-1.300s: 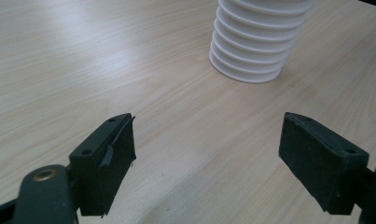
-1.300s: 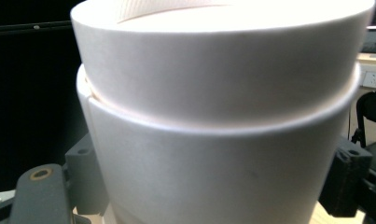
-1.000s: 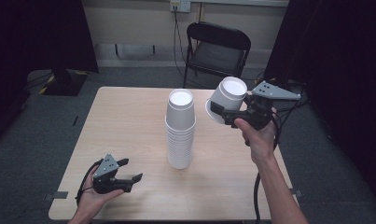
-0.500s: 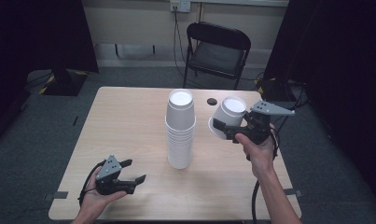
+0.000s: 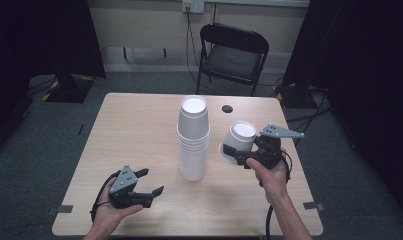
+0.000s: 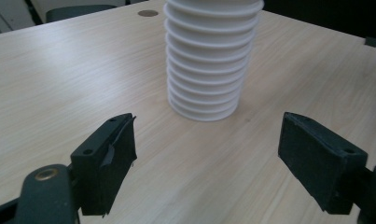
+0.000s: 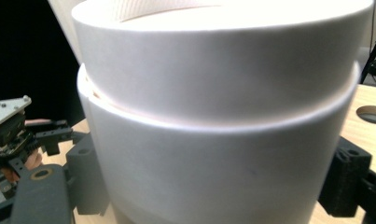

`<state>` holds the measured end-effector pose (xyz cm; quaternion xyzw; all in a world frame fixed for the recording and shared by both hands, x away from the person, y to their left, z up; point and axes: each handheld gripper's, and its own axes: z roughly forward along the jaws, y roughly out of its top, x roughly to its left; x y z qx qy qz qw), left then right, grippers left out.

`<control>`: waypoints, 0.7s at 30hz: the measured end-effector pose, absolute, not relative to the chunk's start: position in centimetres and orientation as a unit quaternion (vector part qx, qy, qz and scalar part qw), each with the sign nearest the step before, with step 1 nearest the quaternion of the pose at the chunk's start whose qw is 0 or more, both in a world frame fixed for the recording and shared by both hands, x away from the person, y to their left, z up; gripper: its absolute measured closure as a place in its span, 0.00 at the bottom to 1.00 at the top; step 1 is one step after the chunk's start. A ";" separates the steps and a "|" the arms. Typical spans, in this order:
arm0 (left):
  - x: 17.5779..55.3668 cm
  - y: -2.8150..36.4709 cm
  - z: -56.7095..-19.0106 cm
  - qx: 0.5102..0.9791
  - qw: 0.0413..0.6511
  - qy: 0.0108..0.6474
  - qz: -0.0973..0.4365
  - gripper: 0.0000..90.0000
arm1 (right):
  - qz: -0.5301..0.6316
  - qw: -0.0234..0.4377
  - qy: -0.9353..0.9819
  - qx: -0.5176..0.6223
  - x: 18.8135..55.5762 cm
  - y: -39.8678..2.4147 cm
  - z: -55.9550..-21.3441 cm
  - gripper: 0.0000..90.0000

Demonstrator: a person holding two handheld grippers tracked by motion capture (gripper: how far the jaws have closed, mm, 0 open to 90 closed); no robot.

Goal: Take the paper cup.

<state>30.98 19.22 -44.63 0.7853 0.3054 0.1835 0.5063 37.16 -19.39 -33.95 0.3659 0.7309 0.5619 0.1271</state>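
Hands at the near bench (image 5: 139,130) edge each hold a claw. Left claw (image 5: 151,184) rests near-left, jaws wide apart and empty. Right claw (image 5: 235,155) grips one white foam cup (image 5: 239,140), upside down, tilted, just right of the upside-down foam cup stack (image 5: 193,140) mid-bench. Step in hand, likely: setting the cup down; next, lower level, then release. Since earlier, cup has sunk benchward; left claw has edged toward the stack.

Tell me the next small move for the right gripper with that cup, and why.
Probably keep lowering the cup to the table and set it down mouth-first. The right gripper is shut on it, tilted, bottom up, right of the stack and just above bare wood. The left gripper is open and apart.
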 end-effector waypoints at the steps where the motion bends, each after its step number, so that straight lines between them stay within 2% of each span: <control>1: 31.0 18.9 -44.5 0.788 0.505 0.302 0.183 0.21 | 0.559 0.125 0.733 0.366 37.0 -19.3 -34.0 0.18; 9: 31.7 16.1 -43.3 0.810 0.498 0.254 0.178 0.21 | 0.558 0.097 0.733 0.376 35.8 -18.8 -35.5 0.18; 11: 31.9 15.5 -43.1 0.803 0.501 0.266 0.185 0.19 | 0.561 0.092 0.732 0.376 35.5 -18.7 -35.8 0.18; 14: 32.3 14.8 -43.1 0.800 0.506 0.278 0.163 0.19 | 0.562 0.083 0.734 0.373 35.2 -18.3 -36.3 0.18; 21: 31.4 13.9 -43.5 0.796 0.520 0.252 0.182 0.19 | 0.560 0.056 0.734 0.380 34.5 -17.5 -38.0 0.18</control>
